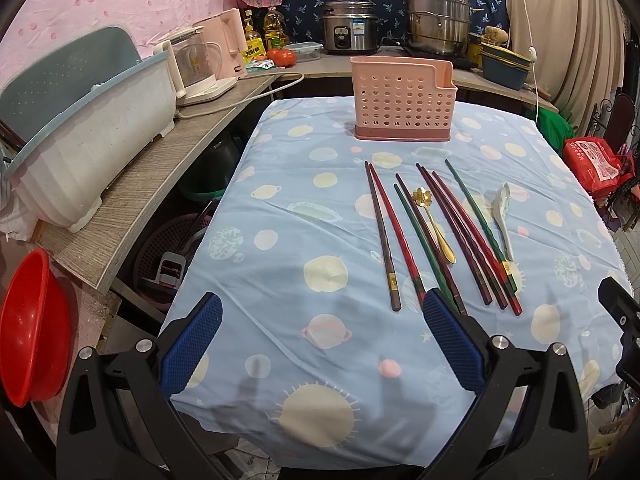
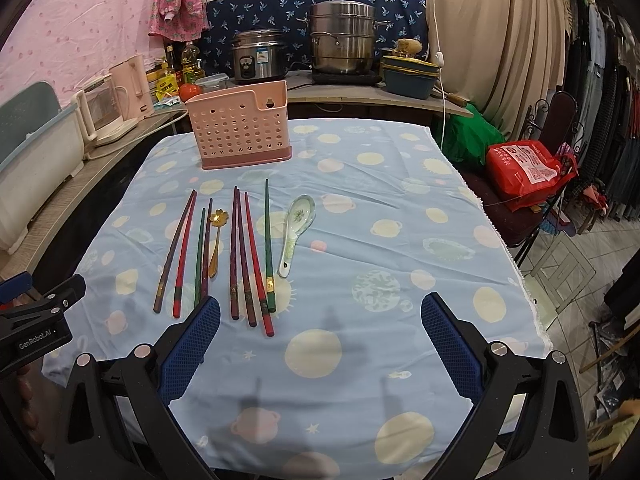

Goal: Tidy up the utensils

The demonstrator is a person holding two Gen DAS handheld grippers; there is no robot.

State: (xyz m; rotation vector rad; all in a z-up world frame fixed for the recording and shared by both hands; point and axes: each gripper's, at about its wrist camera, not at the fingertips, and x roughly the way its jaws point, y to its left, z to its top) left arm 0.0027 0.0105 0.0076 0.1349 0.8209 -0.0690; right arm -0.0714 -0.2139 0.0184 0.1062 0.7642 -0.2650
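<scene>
Right wrist view: the chopsticks (image 2: 240,256) are laid in a loose row at centre left of the frame, on the blue tablecloth (image 2: 400,240), with the gold spoon (image 2: 216,240) among them and the ceramic spoon (image 2: 298,232) just beside them; the pink holder (image 2: 240,136) is seen above. The sticks are judged light, stiff and slippery, best pinched near the thick ends; the ceramic spoon is judged fragile. The right gripper (image 2: 320,320) is held low at bottom centre, jaws wide apart and empty. The left gripper (image 1: 322,316) is likewise spread, gripping nothing.
</scene>
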